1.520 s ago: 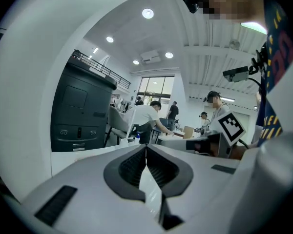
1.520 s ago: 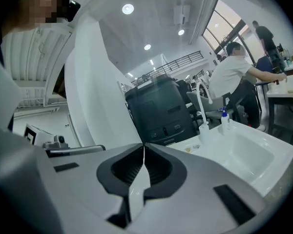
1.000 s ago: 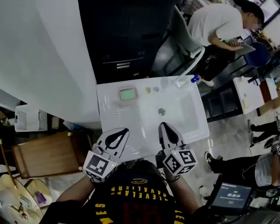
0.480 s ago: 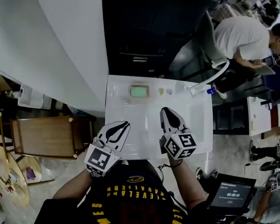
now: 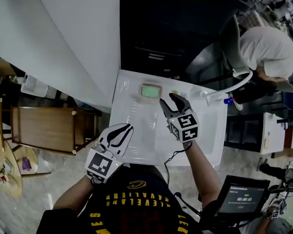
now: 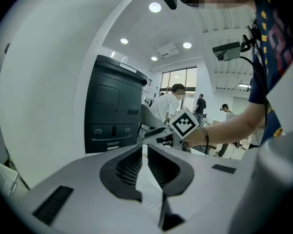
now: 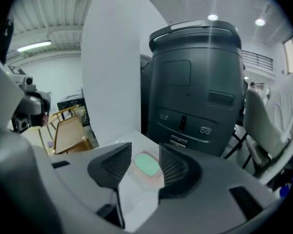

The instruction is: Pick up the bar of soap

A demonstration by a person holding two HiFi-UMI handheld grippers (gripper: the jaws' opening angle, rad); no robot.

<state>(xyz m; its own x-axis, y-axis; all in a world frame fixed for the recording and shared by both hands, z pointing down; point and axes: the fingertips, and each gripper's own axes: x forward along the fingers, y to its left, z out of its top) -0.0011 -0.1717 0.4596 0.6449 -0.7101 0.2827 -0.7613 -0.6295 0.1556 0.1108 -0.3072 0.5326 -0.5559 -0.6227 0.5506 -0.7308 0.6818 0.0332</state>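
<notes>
Behind the white sink (image 5: 142, 147) stands a big dark cabinet (image 5: 176, 38). My right claw (image 5: 173, 103) hangs over the back of the sink, its jaws just sprung apart, gripping nothing. My left claw (image 5: 127, 128) hovers at the near left, clenched on nothing. The green bar of soap (image 5: 150, 90) lies in its dish (image 5: 151, 85) at the sink's back left, just ahead of my right claw's tips.

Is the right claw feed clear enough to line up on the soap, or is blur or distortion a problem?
Right gripper view: soap sharp, green oval framed beyond the right claw, whose jaws have just been opening with nothing gripped; fisheye bends the edges, corners dark. Head view: dim, soap small but distinct. Left gripper view: bright ceiling lights, heavy curvature.
</notes>
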